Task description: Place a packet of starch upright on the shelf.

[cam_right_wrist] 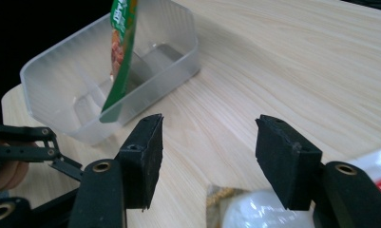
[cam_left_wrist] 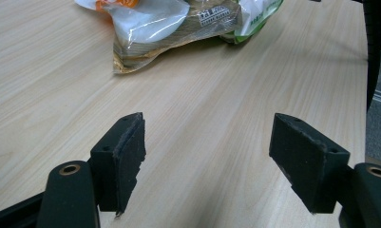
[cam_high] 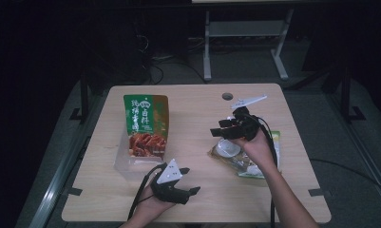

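High view: right gripper (cam_high: 224,129) held over snack packets (cam_high: 242,159), jaws apart, empty. Left gripper (cam_high: 190,183) idle, jaws apart. Green pouch (cam_high: 146,124) already stood in clear container (cam_high: 124,166). Next packet judged to be grasped.

A light wooden table (cam_high: 193,190) with rounded corners stands on a grey floor (cam_high: 321,61) in a dim room. A round grommet hole (cam_high: 227,96) lies near the table's far edge, right of the middle. Beyond the far edge, white legs of another desk frame (cam_high: 245,42) rise from the floor, with dark cables (cam_high: 155,71) lying to their left.
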`<state>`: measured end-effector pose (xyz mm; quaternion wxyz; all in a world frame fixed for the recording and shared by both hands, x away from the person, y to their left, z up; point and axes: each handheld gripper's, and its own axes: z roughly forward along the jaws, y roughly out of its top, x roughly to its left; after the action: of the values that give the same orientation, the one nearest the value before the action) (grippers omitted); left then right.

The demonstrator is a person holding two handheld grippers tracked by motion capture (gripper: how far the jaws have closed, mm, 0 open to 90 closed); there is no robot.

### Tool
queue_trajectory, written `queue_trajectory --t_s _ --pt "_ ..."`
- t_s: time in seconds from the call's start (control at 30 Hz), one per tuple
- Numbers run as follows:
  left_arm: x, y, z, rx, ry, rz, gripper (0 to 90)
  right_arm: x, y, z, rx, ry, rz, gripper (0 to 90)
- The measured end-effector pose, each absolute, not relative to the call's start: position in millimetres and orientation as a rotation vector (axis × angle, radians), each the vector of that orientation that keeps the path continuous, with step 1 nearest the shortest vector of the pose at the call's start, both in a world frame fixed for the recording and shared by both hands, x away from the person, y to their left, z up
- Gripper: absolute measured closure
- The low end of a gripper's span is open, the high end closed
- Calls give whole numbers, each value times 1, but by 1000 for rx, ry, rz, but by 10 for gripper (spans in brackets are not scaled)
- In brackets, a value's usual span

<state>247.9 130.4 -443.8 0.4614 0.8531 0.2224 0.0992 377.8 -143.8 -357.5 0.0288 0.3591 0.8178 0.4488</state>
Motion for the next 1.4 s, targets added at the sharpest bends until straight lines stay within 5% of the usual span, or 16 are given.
queue_trajectory --t_s 1.4 --pt "248 129 -444 2099 560 250 276 347 -255 -400 1416 2402 1212 397"
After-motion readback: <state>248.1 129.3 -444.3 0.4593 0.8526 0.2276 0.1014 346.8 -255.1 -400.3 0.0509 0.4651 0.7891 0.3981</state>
